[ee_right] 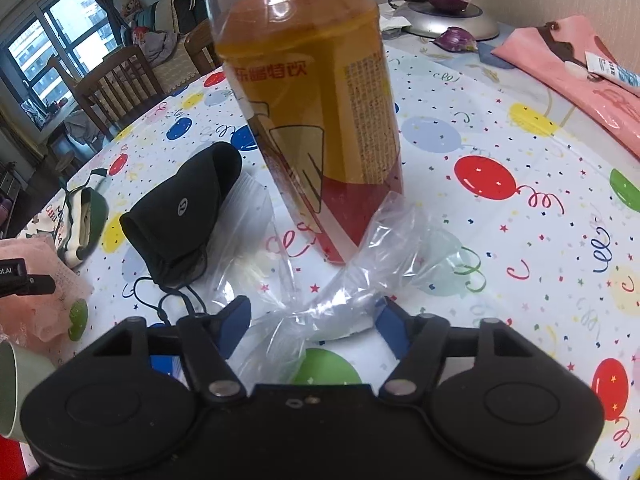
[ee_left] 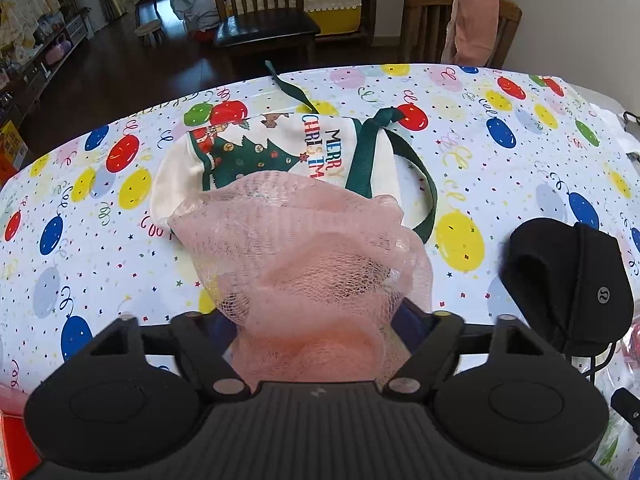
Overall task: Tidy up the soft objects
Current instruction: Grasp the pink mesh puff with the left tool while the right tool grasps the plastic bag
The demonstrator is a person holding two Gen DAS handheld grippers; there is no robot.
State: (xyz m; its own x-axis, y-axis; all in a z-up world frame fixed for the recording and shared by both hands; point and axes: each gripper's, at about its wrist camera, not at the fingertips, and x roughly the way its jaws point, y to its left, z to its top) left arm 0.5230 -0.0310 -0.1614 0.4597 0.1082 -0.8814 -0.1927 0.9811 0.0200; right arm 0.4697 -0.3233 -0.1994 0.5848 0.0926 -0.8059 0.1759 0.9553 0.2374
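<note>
Here, left claw (ee_left: pixel 320 320) clamped on pink mesh (ee_left: pixel 312 248), right claw (ee_right: pixel 316 320) apart around plastic bag (ee_right: pixel 360 248), table edge (ee_left: pixel 180 92) far.

Both pointing steeply down: left hand-held gripper (ee_left: pixel 316 320) has its blue fingers (ee_left: pixel 412 320) partly apart, mostly hidden; right hand-held gripper (ee_right: pixel 314 316) sits half-spread too.

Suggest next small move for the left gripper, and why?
Probably lift and carry the pink mesh toward the Christmas tote bag. The mesh sits bunched between the left gripper's fingers, draping over the bag, which lies flat on the table.
</note>
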